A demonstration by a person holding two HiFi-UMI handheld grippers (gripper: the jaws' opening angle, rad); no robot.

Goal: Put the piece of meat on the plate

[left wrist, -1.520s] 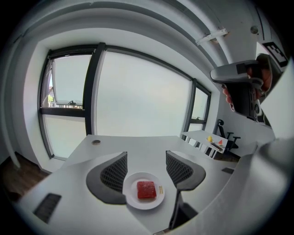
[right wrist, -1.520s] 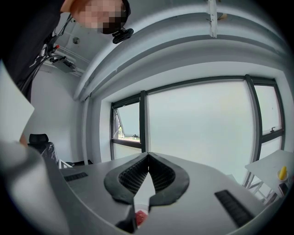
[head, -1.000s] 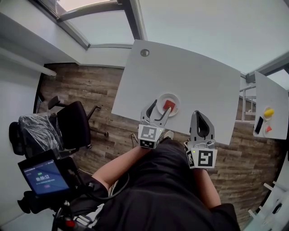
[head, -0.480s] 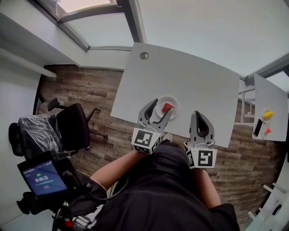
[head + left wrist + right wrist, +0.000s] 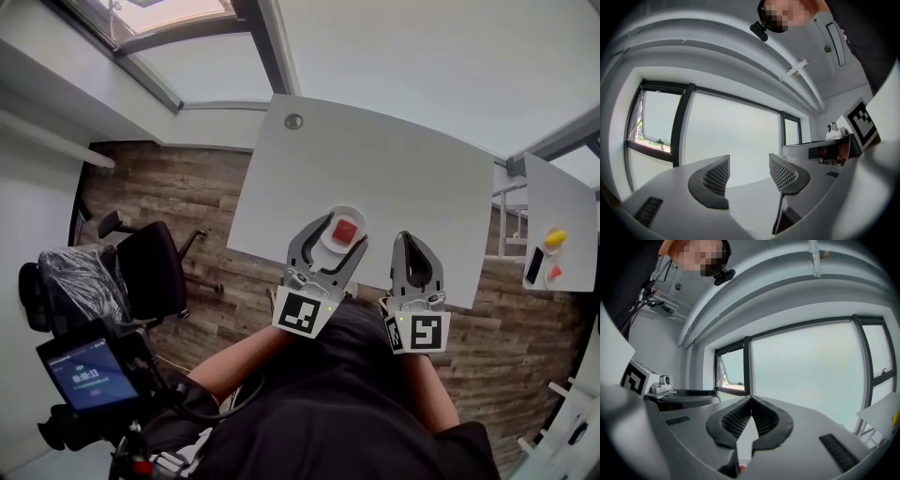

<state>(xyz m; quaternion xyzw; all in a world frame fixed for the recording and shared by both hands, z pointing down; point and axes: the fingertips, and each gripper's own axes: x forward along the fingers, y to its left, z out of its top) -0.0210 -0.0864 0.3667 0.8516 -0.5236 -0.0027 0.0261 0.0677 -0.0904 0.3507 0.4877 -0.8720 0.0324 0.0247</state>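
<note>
In the head view a red piece of meat [image 5: 346,231] lies on a small white plate [image 5: 330,242] near the front edge of the white table [image 5: 375,178]. My left gripper [image 5: 336,231] is open, its two fingers straddling the plate from the near side, with nothing held. My right gripper [image 5: 413,246] is shut and empty, to the right of the plate at the table's front edge. The left gripper view shows open jaws [image 5: 749,173] against a window; the right gripper view shows jaws [image 5: 750,414] pressed together. Neither gripper view shows plate or meat.
A second white table [image 5: 561,225] at the right carries a yellow object [image 5: 558,236], a red object [image 5: 556,272] and a phone [image 5: 535,264]. A black office chair [image 5: 150,262] stands left on the wooden floor. A round grommet [image 5: 293,121] sits at the table's far corner.
My left gripper has pulled back toward me and lifted, tilting up away from the plate. The meat stays on the plate. The right gripper has not moved.
</note>
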